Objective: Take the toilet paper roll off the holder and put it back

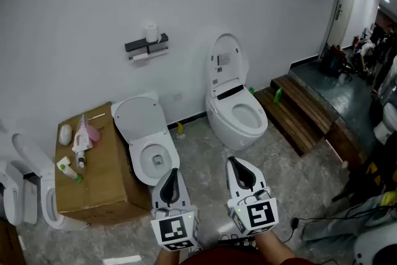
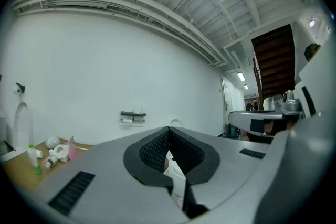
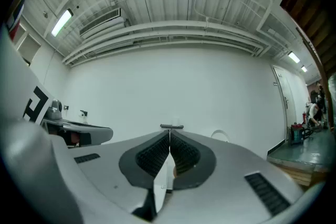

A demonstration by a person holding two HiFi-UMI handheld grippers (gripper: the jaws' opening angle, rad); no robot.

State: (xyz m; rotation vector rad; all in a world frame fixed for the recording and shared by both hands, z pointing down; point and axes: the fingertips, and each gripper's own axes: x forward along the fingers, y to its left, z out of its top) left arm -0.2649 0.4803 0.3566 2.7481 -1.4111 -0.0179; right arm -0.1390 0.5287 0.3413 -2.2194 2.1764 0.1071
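A dark toilet paper holder (image 1: 147,46) is fixed to the white wall. A white paper roll (image 1: 151,32) stands upright on its top shelf, and a strip of paper hangs below it. The holder (image 2: 133,116) shows small and far off in the left gripper view, and the holder (image 3: 171,126) appears just above the jaw tips in the right gripper view. My left gripper (image 1: 174,172) and right gripper (image 1: 233,162) are held low near the bottom of the head view, far from the holder. Both are shut with nothing between their jaws.
Two toilets stand below the holder, a small one (image 1: 146,147) with its lid up and a bigger one (image 1: 234,110) to its right. A cardboard box (image 1: 93,175) with bottles stands at the left. Wooden steps (image 1: 303,110) lie at the right.
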